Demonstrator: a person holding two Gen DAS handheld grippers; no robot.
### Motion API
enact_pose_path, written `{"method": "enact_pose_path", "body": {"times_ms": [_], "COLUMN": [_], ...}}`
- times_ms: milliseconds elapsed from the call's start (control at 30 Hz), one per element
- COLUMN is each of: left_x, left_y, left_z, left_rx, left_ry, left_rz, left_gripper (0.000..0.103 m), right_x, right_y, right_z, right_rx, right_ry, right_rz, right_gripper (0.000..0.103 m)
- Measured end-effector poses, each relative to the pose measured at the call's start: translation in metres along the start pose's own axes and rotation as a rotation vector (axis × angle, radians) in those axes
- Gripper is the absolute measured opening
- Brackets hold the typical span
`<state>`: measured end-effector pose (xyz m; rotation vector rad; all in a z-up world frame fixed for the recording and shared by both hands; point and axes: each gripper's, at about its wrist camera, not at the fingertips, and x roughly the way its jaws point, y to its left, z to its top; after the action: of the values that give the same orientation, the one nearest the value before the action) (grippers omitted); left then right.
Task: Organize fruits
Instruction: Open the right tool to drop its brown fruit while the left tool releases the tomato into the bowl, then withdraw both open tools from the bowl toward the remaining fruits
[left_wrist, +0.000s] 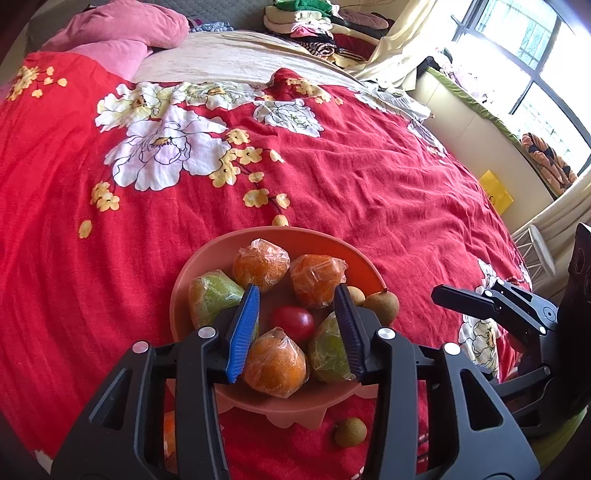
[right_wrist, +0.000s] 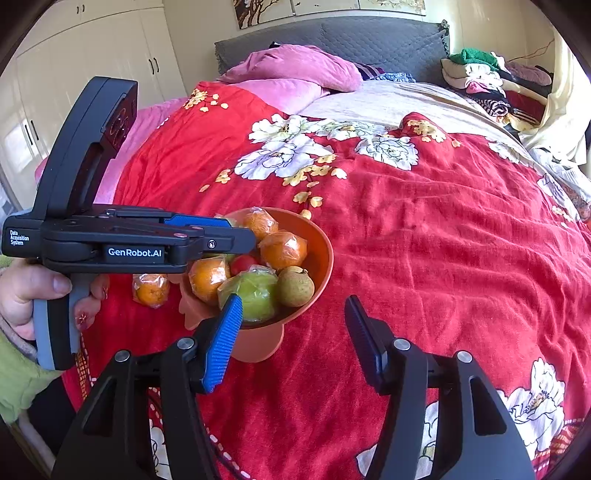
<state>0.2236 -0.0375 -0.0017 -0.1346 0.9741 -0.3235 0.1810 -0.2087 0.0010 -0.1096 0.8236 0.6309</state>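
Matt orange plastic bowl (left_wrist: 207, 266), crinkly glossy film round the oranges (left_wrist: 275, 363) — on a soft, wrinkled red bedspread (left_wrist: 369, 192).

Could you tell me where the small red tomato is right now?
The red tomato sits in the middle of the orange bowl, ringed by wrapped oranges and green fruits, just ahead of the open left gripper.

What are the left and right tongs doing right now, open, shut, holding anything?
Left tongs: open, empty, poised over the fruit in the orange bowl.
Right tongs: open, empty, above the red bedspread beside the bowl.
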Motion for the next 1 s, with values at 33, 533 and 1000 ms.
{"method": "enact_pose_path", "body": {"times_ms": [33, 533, 1000], "left_x": [-0.002, -0.026, -0.048], "left_y": [0.000, -0.001, 0.002], "left_z": [0.000, -0.001, -0.004], "left_rx": [-0.001, -0.017, -0.027], "left_ry": [-0.002, -0.053, -0.086], "left_rz": [-0.003, 0.016, 0.040], "left_gripper": [0.035, 0.071, 0.085], "right_x": [-0.001, -0.017, -0.026], "right_y": [0.001, 0.010, 0.016], "right_z": [0.000, 0.002, 0.003], "right_rx": [-0.001, -0.005, -0.001], "right_ry": [0.000, -0.029, -0.047], "right_rz": [-0.001, -0.014, -0.020], "right_gripper": [0.059, 0.072, 0.083]}}
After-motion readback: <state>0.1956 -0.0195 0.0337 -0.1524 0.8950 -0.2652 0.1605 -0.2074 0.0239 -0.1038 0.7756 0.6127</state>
